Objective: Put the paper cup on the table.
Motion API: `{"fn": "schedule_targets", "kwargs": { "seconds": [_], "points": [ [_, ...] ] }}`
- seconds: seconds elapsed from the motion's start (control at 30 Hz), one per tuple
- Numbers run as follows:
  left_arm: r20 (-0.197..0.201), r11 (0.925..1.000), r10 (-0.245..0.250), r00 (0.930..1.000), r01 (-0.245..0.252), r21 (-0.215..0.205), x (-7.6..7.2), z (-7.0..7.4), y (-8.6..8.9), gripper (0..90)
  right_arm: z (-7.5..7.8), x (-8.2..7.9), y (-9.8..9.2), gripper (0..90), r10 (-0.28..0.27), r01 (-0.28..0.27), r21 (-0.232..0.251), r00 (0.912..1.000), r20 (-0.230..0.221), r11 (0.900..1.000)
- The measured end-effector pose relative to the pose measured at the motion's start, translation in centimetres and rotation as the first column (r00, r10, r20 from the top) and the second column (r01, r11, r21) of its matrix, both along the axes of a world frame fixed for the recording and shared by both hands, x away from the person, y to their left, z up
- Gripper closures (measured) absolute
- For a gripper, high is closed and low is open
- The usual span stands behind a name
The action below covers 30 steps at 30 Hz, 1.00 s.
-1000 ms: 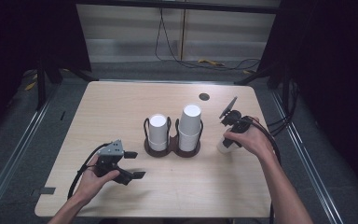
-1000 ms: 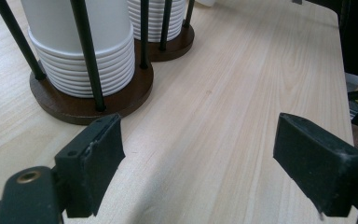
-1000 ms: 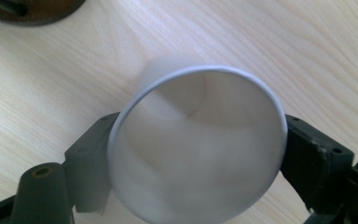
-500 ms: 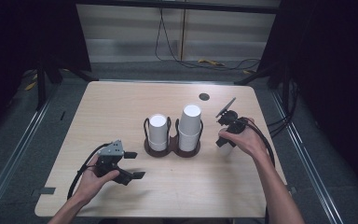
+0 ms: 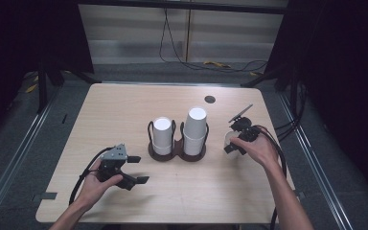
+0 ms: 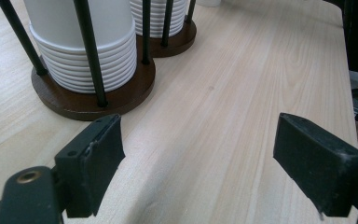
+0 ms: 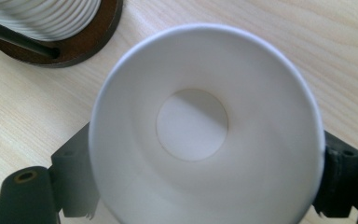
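Fingers of the right gripper pinching a white paper cup, now nearer the cup holder; left gripper fingers spread, unmoved.

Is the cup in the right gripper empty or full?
Empty: the right gripper view looks straight into the paper cup and shows its bare white bottom.

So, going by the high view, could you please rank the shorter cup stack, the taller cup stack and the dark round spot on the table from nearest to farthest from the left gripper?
From the left gripper:
1. Shorter cup stack, holder's left side.
2. Taller cup stack, holder's right side.
3. Dark round spot, far right of the table.
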State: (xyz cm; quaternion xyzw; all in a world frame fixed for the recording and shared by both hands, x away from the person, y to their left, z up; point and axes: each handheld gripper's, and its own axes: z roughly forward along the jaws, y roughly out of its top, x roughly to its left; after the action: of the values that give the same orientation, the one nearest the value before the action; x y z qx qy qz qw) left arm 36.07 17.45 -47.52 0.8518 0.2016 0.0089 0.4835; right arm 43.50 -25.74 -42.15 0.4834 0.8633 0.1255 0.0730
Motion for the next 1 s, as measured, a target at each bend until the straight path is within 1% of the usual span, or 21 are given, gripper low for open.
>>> {"fn": "schedule_targets", "kwargs": {
  "seconds": [0.07,0.17,0.3,0.4,0.47,0.5,0.53,0.57,0.6,0.63,0.73,0.77,0.83,0.87,0.9,0.93,0.97,1.0],
  "points": [
    [0.000,1.0000,-0.003,1.0000,0.003,0.000,0.0,0.0,0.0,15.9,-0.1,-0.4,-0.2,14.7,0.003,-0.003,0.012,0.9998,0.018,1.000],
    [0.001,1.0000,0.001,1.0000,-0.001,0.001,0.0,0.0,0.0,15.9,-0.2,-0.6,-0.4,15.2,0.000,0.000,0.010,1.0000,0.003,1.000],
    [-0.002,1.0000,0.003,1.0000,-0.003,-0.004,0.0,0.0,0.0,15.8,0.1,-1.0,-0.8,14.7,-0.026,0.025,0.043,0.9991,0.034,0.999],
    [-0.001,1.0000,0.004,1.0000,-0.004,-0.002,0.0,0.0,0.0,15.9,0.2,-1.3,-0.9,14.8,-0.031,0.029,0.035,0.9985,0.045,0.999],
    [-0.001,1.0000,0.005,1.0000,-0.005,-0.001,-0.1,0.0,0.0,15.8,-0.2,-1.6,-1.1,14.8,-0.041,0.039,0.051,0.9981,0.047,0.998],
    [-0.005,1.0000,0.007,1.0000,-0.007,0.001,-0.1,0.0,0.0,15.9,-0.3,-1.8,-1.1,15.0,-0.045,0.043,0.060,0.9980,0.044,0.997],
    [-0.014,0.9999,0.012,0.9998,-0.012,-0.005,0.0,0.0,0.0,15.9,-0.4,-1.9,-1.3,15.4,-0.041,0.039,0.059,0.9985,0.037,0.997],
    [-0.014,0.9999,0.014,0.9998,-0.015,-0.005,0.0,0.0,0.0,15.9,-0.5,-2.1,-1.4,15.2,-0.044,0.041,0.061,0.9979,0.047,0.997],
    [-0.012,0.9999,0.016,0.9998,-0.016,-0.004,-0.1,0.0,-0.1,15.9,-0.6,-2.3,-1.5,15.1,-0.055,0.050,0.078,0.9964,0.065,0.996],
    [-0.015,0.9999,0.015,0.9998,-0.015,-0.005,-0.1,0.0,-0.1,15.9,-0.6,-2.5,-1.6,15.3,-0.061,0.055,0.085,0.9961,0.063,0.995],
    [-0.015,0.9998,0.018,0.9997,-0.018,0.002,0.0,0.0,-0.1,15.9,-0.6,-3.0,-1.9,15.3,-0.086,0.078,0.097,0.9926,0.086,0.992],
    [-0.015,0.9999,0.017,0.9997,-0.017,0.000,0.0,0.0,-0.1,15.9,-0.5,-3.1,-2.1,15.3,-0.091,0.081,0.108,0.9909,0.099,0.991],
    [-0.013,0.9998,0.020,0.9997,-0.020,-0.005,-0.1,0.1,0.0,15.9,-0.3,-3.7,-2.3,15.9,-0.097,0.076,0.148,0.9859,0.136,0.986],
    [-0.011,0.9998,0.020,0.9997,-0.020,0.000,0.0,0.1,0.0,15.9,-0.3,-3.9,-2.3,16.0,-0.094,0.073,0.148,0.9853,0.143,0.986],
    [-0.008,0.9998,0.021,0.9998,-0.021,0.005,0.0,0.1,0.1,15.9,-0.3,-4.1,-2.3,16.0,-0.090,0.071,0.135,0.9853,0.145,0.988],
    [-0.010,0.9997,0.024,0.9997,-0.024,0.006,0.0,0.1,0.1,15.9,-0.4,-4.4,-2.3,16.2,-0.092,0.071,0.139,0.9839,0.153,0.988],
    [-0.016,0.9996,0.028,0.9995,-0.028,-0.004,-0.1,0.1,0.0,15.9,-0.4,-4.6,-2.4,16.6,-0.100,0.076,0.147,0.9822,0.159,0.986],
    [-0.013,0.9996,0.030,0.9995,-0.030,-0.002,-0.1,0.2,0.1,15.9,-0.4,-4.9,-2.5,16.9,-0.113,0.085,0.156,0.9776,0.178,0.984]
  ]
}}
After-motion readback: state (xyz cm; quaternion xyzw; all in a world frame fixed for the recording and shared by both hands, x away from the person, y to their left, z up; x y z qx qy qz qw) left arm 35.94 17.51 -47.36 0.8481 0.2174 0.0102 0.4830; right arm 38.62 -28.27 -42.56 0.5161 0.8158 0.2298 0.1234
